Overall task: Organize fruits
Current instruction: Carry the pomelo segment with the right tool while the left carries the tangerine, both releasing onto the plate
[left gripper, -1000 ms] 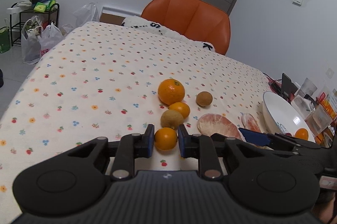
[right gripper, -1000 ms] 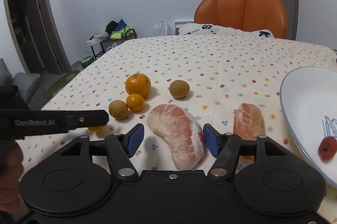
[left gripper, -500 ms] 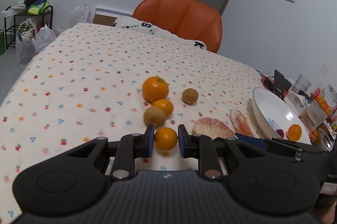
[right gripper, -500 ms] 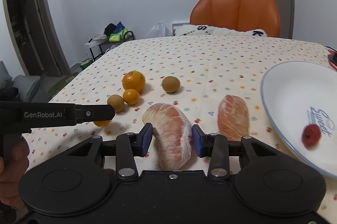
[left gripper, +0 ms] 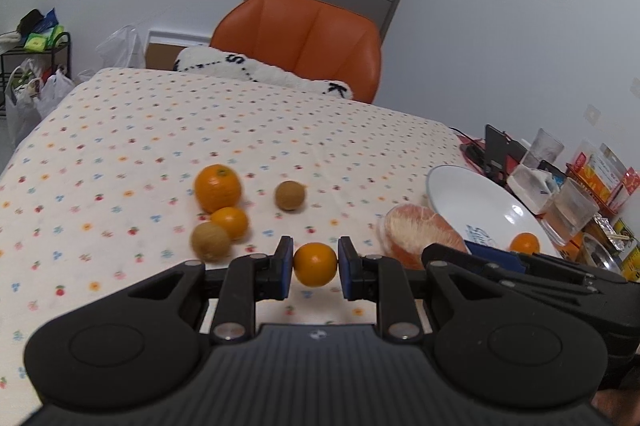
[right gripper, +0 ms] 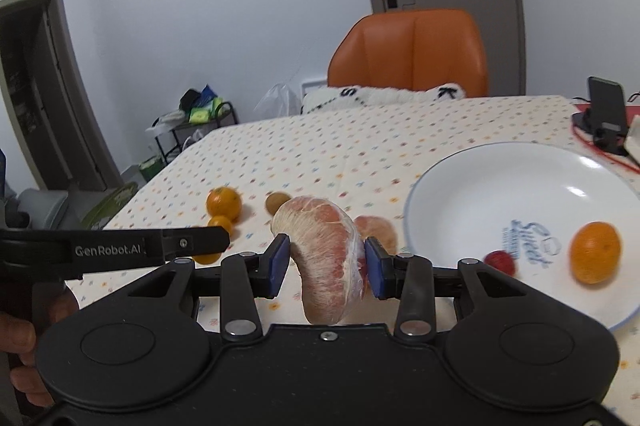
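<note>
- At the far left, beyond the surface (left gripper: 168, 129) with its dotted cloth, a black rack (left gripper: 36, 45) is standing against the wall with white bags (left gripper: 28, 97) bunched under it.
- On the cloth's left part, a large orange (left gripper: 218, 187), a smaller orange (left gripper: 231, 222) and a brown round fruit (left gripper: 211, 241) are sitting in a tight cluster, the smaller orange touching the large one; a second brown fruit (left gripper: 289, 195) is lying apart to their right.
- Your left gripper (left gripper: 315, 268) is gripping a small mandarin (left gripper: 315, 264) between its blue fingers (left gripper: 283, 267), lifted above the cloth.
- Behind, an orange chair (left gripper: 304, 37) is standing at the far edge with a white fluffy cushion (left gripper: 256, 71) against it.
- Your right gripper (right gripper: 326, 264) is clamping a peeled pomelo segment (right gripper: 326, 250), which is hanging nearly upright between the fingers (right gripper: 374, 268); a second pomelo piece (right gripper: 378, 230) is lying on the cloth just behind it, between you and the plate.
- The white plate (right gripper: 500, 185) to the right is holding an orange (right gripper: 595, 252) and a small red fruit (right gripper: 500, 262).
- Past the plate, a phone on a stand (right gripper: 606, 109) and clear cups (left gripper: 568, 201) are crowding the right edge.
</note>
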Available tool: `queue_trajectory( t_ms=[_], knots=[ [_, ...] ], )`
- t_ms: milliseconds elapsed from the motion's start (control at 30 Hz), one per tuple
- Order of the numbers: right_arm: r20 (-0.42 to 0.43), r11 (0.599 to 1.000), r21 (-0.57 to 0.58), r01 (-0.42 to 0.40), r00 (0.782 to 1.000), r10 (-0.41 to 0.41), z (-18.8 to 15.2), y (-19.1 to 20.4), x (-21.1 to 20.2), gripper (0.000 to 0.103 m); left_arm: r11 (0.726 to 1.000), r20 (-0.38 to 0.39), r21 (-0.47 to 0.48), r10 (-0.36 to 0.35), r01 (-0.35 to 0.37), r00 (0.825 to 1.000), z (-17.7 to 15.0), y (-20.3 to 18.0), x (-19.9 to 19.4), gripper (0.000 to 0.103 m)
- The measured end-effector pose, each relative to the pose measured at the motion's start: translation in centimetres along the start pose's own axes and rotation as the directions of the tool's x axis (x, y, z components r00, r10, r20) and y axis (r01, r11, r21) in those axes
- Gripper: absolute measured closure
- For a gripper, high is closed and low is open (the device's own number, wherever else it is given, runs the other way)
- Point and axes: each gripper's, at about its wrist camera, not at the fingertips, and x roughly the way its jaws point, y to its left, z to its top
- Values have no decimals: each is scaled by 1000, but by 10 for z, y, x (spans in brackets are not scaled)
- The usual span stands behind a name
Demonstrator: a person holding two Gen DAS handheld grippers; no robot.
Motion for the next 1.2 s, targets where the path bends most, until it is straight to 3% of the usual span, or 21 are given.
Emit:
queue_trajectory(
  t_ms=[633,1033,1200],
  knots=[
    [71,991,80,111,991,-117,8,-62,-36,65,992,-8,100,-83,83,997,10,-66,26,81],
    [89,977,148,155,982,-170,10,-98,-37,64,981,-19,148,-121,122,993,17,-98,50,81],
    [99,976,151,157,980,-173,8,-101,-38,52,979,-28,159,-128,131,991,19,-107,61,81]
  ],
)
